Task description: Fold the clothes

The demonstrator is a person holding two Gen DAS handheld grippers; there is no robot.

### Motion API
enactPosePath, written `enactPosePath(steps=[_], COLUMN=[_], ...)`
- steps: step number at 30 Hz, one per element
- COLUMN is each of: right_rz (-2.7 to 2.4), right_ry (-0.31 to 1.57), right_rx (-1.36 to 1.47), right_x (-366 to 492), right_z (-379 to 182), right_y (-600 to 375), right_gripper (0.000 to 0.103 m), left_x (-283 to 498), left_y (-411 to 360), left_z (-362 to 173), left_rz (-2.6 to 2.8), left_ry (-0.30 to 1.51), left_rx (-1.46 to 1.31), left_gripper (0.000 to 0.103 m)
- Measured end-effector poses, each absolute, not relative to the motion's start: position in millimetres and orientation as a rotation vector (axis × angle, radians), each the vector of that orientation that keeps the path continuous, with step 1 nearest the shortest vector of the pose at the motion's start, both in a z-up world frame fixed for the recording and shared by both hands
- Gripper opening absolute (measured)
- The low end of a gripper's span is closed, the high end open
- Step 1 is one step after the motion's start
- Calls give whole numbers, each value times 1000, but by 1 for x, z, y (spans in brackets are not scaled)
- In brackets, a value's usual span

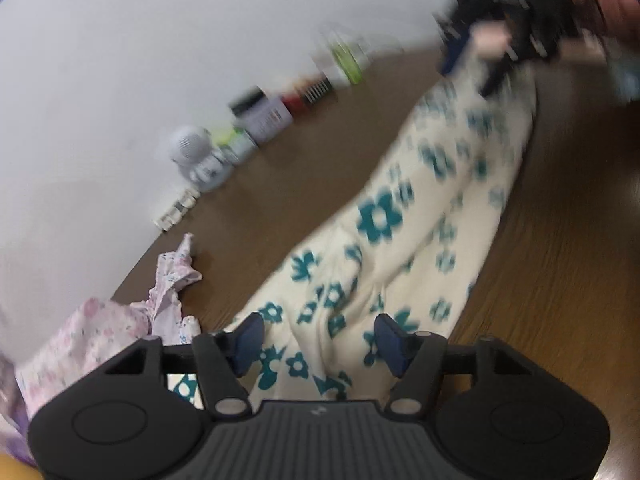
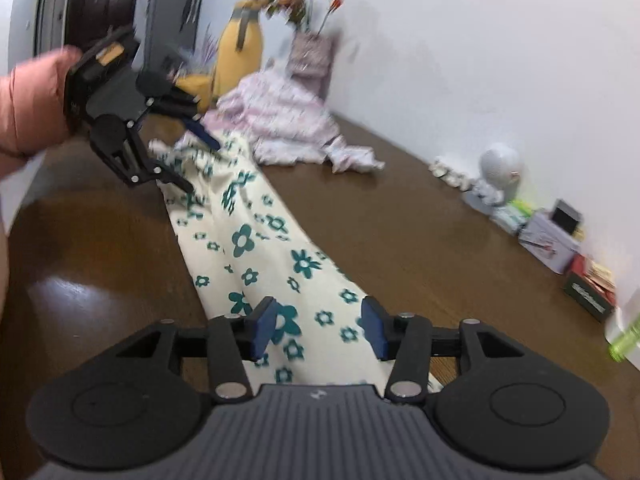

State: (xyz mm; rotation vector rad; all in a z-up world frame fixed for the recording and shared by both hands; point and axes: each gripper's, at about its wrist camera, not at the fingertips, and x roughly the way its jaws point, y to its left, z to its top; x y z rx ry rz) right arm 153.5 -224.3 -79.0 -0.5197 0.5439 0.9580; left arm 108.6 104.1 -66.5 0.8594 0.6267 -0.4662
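Observation:
Cream trousers with teal flowers (image 1: 400, 248) lie stretched out long on the brown table (image 1: 560, 280); they also show in the right wrist view (image 2: 256, 256). My left gripper (image 1: 318, 340) is open over one end of the trousers, and it shows in the right wrist view (image 2: 204, 160) at the far end, jaws apart over bunched cloth. My right gripper (image 2: 318, 330) is open over the other end, and appears blurred in the left wrist view (image 1: 492, 68).
A pink floral garment (image 2: 288, 120) lies heaped at the table's far end by the wall. A small white fan (image 2: 500, 168), boxes (image 2: 552, 240) and bottles line the wall. A yellow toy (image 2: 240, 48) and a vase of flowers (image 2: 308, 52) stand behind the heap.

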Motion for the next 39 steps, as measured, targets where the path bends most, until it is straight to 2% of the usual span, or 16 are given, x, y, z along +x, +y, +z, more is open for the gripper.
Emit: enactPosePath(steps=[1, 2, 7, 13, 17, 21, 22, 23, 25, 29, 32, 35, 36, 37, 38, 39], right_rz=[955, 951, 920, 904, 905, 910, 912, 922, 948, 1008, 1040, 1031, 1040, 1048, 1056, 1074], right_ry=[572, 602, 682, 675, 677, 670, 665, 650, 609, 542, 552, 581, 591, 603, 582, 577], right_rx=[-520, -519, -472, -448, -440, -447, -444, -436, -427, -503, -598, -660, -658, -657, -668, -674], right_x=[159, 164, 172, 164, 163, 158, 157, 155, 150, 139, 139, 145, 144, 144, 138, 132], right_z=[-85, -91, -116, -120, -121, -119, -118, -115, -108, -104, -114, -123, -123, -122, -120, -117], right_y=[-218, -213, -215, -225, -230, -235, -236, -238, -239, -219, -190, -168, -167, -166, -167, -171], right_gripper=[49, 49, 49, 49, 48, 49, 49, 49, 49, 49, 43, 25, 0, 1, 1, 1], left_x=[110, 110, 83, 58, 52, 49, 45, 44, 42, 41, 41, 48, 50, 53, 55, 58], left_y=[100, 97, 87, 94, 101, 108, 107, 109, 113, 117, 109, 98, 96, 94, 95, 97], left_z=[-70, -71, -81, -126, -132, -126, -122, -115, -101, -68, -59, -65, -69, -73, -76, -77], left_rz=[-463, -452, -329, -377, -349, -339, -333, -324, -313, -370, -427, -444, -444, -445, -451, -458], left_ry=[636, 618, 254, 309, 334, 363, 370, 377, 395, 432, 413, 409, 418, 428, 447, 467], left_rx=[914, 967, 1366, 1517, 1489, 1437, 1403, 1361, 1265, 1017, 934, 965, 977, 990, 985, 979], left_gripper=[3, 5, 5, 6, 6, 13, 22, 36, 53, 55, 55, 53, 51, 31, 6, 5])
